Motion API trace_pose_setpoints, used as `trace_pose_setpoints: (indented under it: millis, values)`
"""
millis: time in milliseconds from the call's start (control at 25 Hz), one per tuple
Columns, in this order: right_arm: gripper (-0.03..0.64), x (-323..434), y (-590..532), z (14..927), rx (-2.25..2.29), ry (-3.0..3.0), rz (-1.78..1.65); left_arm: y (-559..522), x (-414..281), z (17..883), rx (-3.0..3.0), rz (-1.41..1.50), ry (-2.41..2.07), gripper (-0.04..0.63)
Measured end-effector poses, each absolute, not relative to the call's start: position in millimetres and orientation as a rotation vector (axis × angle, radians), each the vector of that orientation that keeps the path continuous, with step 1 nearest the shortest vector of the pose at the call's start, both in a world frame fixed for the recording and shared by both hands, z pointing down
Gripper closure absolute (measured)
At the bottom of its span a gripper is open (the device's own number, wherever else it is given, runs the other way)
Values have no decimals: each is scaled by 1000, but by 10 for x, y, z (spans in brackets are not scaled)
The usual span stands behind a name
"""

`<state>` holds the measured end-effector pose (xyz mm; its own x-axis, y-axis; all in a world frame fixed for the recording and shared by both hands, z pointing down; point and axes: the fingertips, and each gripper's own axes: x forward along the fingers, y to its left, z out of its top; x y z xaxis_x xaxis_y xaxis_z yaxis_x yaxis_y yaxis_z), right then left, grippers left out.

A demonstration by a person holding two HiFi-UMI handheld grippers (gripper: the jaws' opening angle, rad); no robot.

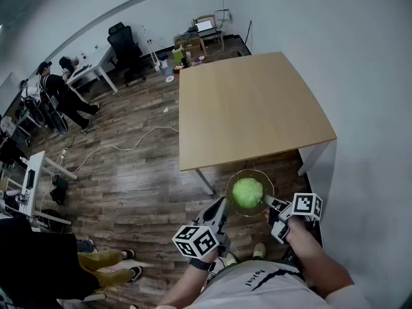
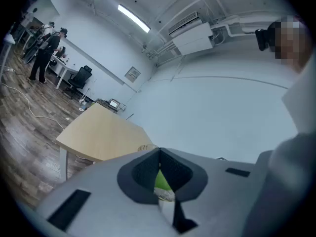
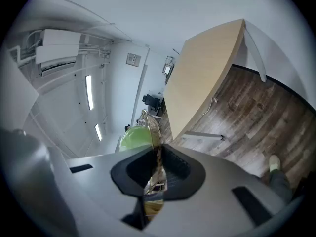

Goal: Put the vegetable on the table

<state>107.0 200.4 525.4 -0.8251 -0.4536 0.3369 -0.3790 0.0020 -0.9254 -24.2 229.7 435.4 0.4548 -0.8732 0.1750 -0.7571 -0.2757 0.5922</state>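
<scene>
A round green cabbage (image 1: pixel 247 192) lies in a clear glass bowl (image 1: pixel 236 176). The bowl hangs in the air just off the near edge of the light wooden table (image 1: pixel 251 102). My left gripper (image 1: pixel 225 202) is shut on the bowl's left rim and my right gripper (image 1: pixel 265 200) is shut on its right rim. In the left gripper view a sliver of the cabbage (image 2: pixel 161 179) shows between the closed jaws of the left gripper (image 2: pixel 160 183). The right gripper view shows the right gripper (image 3: pixel 157 174) clamping the bowl's rim (image 3: pixel 151 127), with the cabbage (image 3: pixel 134 138) behind it.
A white wall (image 1: pixel 360 63) runs along the table's right side. Wooden floor (image 1: pixel 135 166) with a white cable (image 1: pixel 122 147) lies to the left. People (image 1: pixel 61 95), desks and an office chair (image 1: pixel 125 47) stand far left. Yellow-trousered legs (image 1: pixel 106 266) are at lower left.
</scene>
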Motion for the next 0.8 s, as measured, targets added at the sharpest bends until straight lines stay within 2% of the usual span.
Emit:
trace_pose_setpoints:
  millis: [800]
  values:
    - [580,1246,1856,5178,-875,2139,-1977,2240,-129,4324,2094,-238,-1390,582]
